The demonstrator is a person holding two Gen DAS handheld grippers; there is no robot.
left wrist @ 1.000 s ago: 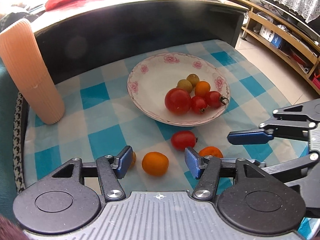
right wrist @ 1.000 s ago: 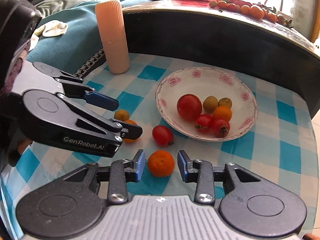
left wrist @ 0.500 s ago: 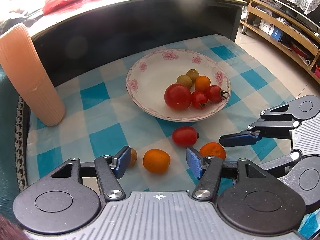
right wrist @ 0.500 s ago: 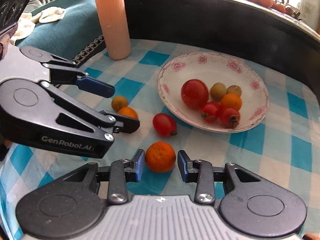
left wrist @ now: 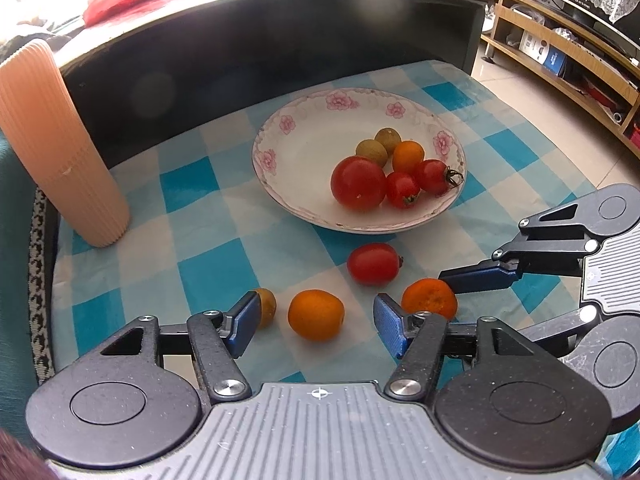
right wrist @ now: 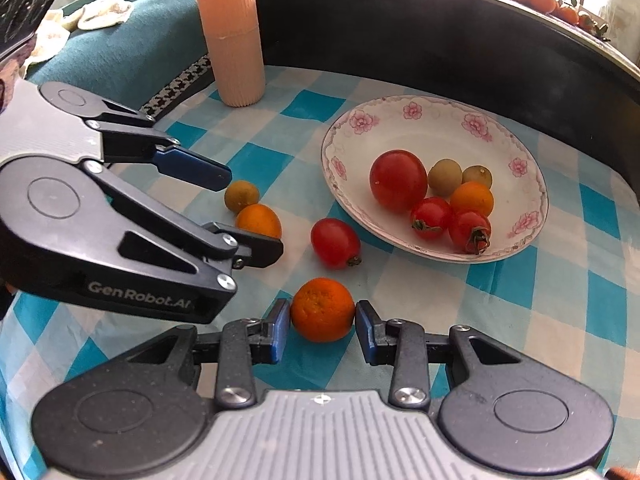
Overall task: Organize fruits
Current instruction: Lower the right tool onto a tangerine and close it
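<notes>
Right gripper [right wrist: 322, 330]: fingers narrowing around rough orange [right wrist: 322, 309], lower centre — perhaps touching; squeezing gently.
Left gripper [left wrist: 316, 324]: gaping wide, empty.

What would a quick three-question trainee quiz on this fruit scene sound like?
1. True or false: the left tool is shut on a tomato.
2. How many fruits lie in the plate?
3. Which fruit sits between the fingers of the right tool? A: the rough orange. B: a red tomato. C: a small yellowish fruit.

Key: 1 false, it is open, with the smooth orange between its fingers. 2 six. 3 A.
</notes>
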